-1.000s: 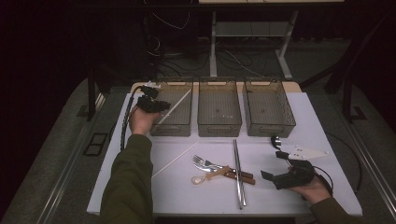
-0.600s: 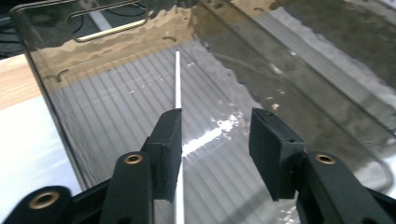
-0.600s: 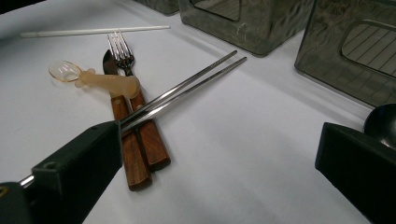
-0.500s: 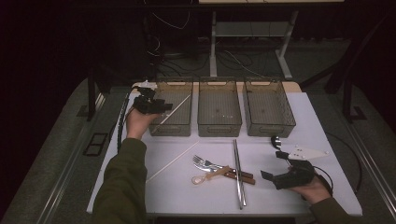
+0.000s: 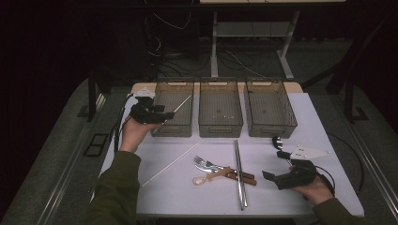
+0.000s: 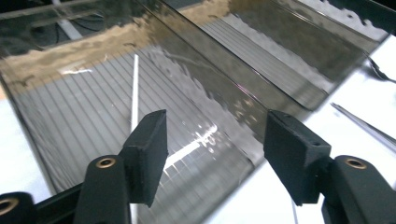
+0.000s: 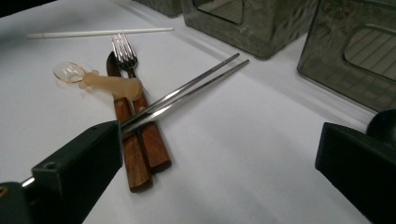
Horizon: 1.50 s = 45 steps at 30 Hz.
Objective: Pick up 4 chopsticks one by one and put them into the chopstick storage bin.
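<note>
Spanning the scene, the white table [image 5: 300,112] carries three clear bins; the left bin [image 5: 162,123] holds a white stick [image 6: 135,88], lying slanted on its floor. Just beside that bin's near corner hangs the left gripper [image 5: 165,116], its jaws just opened, nothing between them. Near the metal chopsticks [image 5: 240,171], the right gripper [image 5: 272,165] rests released, empty.
</note>
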### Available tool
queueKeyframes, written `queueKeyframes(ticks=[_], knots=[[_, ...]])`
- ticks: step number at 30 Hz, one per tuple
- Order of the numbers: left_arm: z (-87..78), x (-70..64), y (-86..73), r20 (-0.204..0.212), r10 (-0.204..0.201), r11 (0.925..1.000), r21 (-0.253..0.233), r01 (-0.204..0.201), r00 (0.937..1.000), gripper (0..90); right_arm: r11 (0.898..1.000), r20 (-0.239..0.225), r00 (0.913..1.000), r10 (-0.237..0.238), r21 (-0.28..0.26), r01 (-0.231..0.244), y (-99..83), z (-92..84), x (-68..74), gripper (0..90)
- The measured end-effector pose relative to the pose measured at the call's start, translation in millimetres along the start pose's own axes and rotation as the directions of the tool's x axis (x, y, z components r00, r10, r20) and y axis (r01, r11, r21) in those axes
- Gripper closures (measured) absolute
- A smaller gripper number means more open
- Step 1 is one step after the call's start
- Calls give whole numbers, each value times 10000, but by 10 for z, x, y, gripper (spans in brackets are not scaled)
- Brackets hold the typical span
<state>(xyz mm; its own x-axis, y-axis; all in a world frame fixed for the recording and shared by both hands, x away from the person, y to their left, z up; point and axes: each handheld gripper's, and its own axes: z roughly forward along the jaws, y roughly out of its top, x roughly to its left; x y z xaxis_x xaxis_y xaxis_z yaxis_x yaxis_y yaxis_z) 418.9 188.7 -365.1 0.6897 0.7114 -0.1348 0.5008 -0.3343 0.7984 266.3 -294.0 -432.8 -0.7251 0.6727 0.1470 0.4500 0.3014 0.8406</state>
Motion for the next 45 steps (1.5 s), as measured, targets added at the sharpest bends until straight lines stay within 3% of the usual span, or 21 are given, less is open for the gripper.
queueKeyframes(ticks=[9,13,19,29,38,45], knots=[[-91,-238,-235,231,23,9997,-236,-18,9997,321,10000,-502,9987,-15,17,16,-6,6,-93,8],[-115,-323,-298,132,236,9997,-10,-235,9996,285,9999,-767,9970,133,-88,-140,5,31,-118,8],[-162,-442,-425,362,303,9995,-115,-299,9989,265,10000,-698,9975,52,-78,-58,5,44,-80,8],[-259,-566,-642,253,314,9994,-140,-311,9992,255,9999,-484,9988,-65,122,71,-13,60,-37,8],[-253,-703,-862,244,414,9991,-3,-414,9988,323,10000,-440,9990,-4,94,8,-13,52,-32,8],[-196,-798,-1000,225,537,9976,433,-547,9983,396,10000,-399,9992,8,84,-5,-14,45,-32,8]])
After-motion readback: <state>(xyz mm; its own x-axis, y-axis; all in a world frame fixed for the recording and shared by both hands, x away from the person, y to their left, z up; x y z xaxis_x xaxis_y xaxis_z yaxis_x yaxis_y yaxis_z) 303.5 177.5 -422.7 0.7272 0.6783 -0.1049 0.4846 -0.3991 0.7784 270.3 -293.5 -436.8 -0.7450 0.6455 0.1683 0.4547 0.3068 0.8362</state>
